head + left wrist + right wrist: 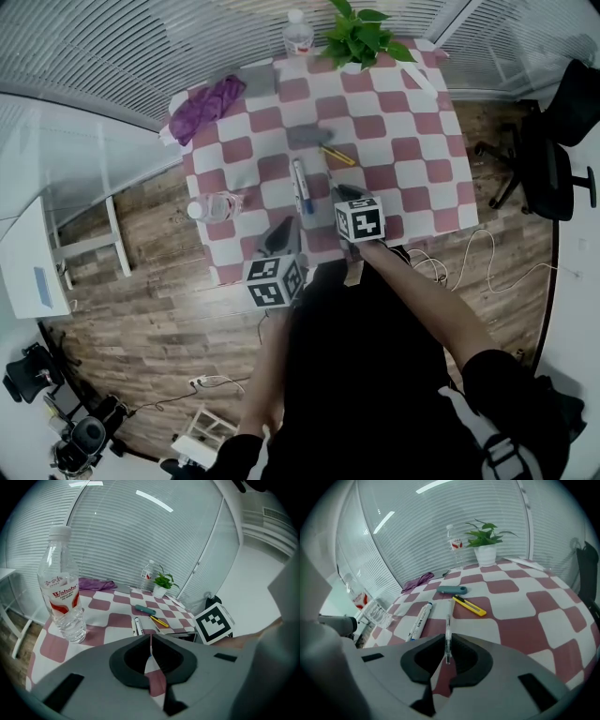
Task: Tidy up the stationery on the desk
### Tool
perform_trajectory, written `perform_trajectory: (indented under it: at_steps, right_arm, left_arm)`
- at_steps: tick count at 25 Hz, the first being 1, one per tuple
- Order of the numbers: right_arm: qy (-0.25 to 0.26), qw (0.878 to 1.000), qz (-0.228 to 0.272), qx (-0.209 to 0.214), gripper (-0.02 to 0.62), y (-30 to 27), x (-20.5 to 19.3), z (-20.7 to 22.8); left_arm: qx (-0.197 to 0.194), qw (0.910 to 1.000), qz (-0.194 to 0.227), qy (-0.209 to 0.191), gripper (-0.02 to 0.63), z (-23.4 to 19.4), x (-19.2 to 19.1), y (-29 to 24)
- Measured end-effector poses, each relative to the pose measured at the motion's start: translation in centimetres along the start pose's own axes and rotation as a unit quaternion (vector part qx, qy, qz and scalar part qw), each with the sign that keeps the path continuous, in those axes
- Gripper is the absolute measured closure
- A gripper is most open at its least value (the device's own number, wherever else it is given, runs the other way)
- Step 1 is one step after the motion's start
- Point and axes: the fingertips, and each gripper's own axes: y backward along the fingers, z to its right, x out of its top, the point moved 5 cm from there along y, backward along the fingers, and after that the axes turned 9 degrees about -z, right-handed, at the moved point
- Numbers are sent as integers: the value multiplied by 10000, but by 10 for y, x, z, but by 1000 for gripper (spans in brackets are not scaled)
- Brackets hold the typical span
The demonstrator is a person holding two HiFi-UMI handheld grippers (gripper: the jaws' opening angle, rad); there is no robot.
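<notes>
Our right gripper (448,638) has its jaws nearly together, pinching a thin clear pen (448,620). The pen's long axis runs straight out past the fingertips, its far end pointing toward the yellow cutter (471,606) and the teal case (452,590) ahead. A white marker (419,619) lies just left of those fingers. Our left gripper (151,638) is closed on nothing. Under both lies a red-and-white checked tablecloth (520,620), with wooden floor (141,309) below and window blinds (440,522) beyond.

Left gripper (150,637) jaws together, empty. Right gripper (446,638) beside it, jaws clamped on thin pen (448,620). Both pitched down.
</notes>
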Motion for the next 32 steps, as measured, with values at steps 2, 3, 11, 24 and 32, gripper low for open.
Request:
perform_trajectory:
  at_steps: [2, 3, 11, 24, 32]
  right_arm:
    - [-341, 9993, -38, 146, 535, -3, -3, -6]
    - [-450, 9988, -45, 191, 535, -3, -4, -8]
    - [-945, 9945, -154, 425, 535, -7, -8, -24]
    - [-871, 9942, -186, 610, 534, -12, -8, -40]
    - [-787, 9945, -250, 649, 524, -15, -10, -42]
  left_arm:
    - [-13, 10000, 0, 9, 566, 0, -1, 1]
    - [-18, 10000, 5, 11, 566, 0, -1, 1]
    - [-15, 10000, 6, 50, 566, -3, -5, 4]
    - [16, 10000, -4, 84, 566, -7, -9, 7]
    - [24, 10000, 11, 89, 566, -7, -8, 8]
